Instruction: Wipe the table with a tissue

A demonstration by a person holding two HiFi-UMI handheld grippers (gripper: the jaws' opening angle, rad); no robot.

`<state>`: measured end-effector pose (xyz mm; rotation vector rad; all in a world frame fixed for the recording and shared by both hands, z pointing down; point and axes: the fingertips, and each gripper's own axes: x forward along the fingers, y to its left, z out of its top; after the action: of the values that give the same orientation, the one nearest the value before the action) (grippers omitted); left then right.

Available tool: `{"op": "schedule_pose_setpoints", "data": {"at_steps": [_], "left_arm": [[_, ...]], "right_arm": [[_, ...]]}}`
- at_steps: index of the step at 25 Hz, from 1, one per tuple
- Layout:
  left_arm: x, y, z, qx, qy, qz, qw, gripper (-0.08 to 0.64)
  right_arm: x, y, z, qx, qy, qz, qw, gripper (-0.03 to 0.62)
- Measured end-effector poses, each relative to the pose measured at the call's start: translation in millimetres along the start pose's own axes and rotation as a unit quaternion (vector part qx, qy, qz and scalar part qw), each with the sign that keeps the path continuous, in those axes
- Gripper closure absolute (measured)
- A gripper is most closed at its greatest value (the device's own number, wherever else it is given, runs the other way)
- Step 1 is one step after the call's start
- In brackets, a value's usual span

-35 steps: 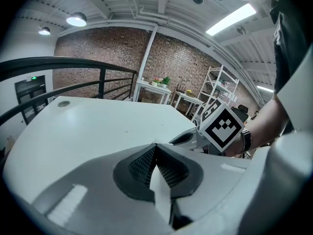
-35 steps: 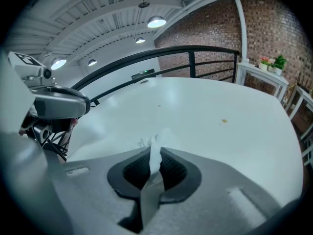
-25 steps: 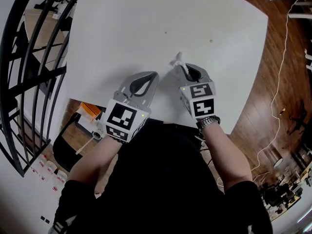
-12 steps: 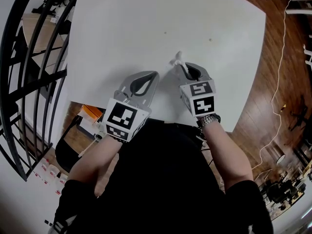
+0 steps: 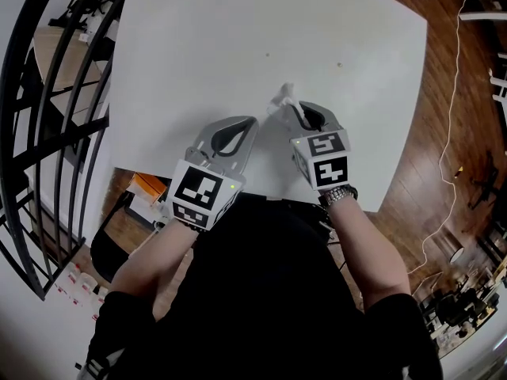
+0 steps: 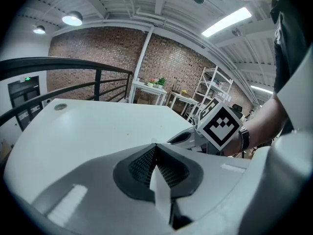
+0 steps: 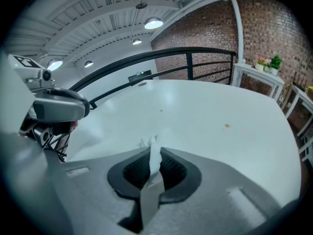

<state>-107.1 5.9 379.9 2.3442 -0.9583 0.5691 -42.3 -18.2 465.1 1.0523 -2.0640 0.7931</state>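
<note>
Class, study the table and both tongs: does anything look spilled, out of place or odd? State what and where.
One brown speck lies on the white table beyond the right tongs; a second speck lies to its right. Both stand out against the plain top. The tissue in those tongs is bunched; nothing is spilled.

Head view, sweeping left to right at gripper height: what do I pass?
Black railing → left gripper → tissue → right gripper → wooden floor
</note>
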Motion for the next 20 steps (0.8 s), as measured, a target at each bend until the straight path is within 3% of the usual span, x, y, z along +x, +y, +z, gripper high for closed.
{"op": "schedule_pose_setpoints", "data": {"at_steps": [20], "left_arm": [[13.1, -16.1, 3.3, 0.017, -0.004, -0.036, 0.9992, 0.548]], "right_arm": [[-42.7, -36.7, -9.1, 0.026, -0.010, -0.064, 0.998, 0.574]]}}
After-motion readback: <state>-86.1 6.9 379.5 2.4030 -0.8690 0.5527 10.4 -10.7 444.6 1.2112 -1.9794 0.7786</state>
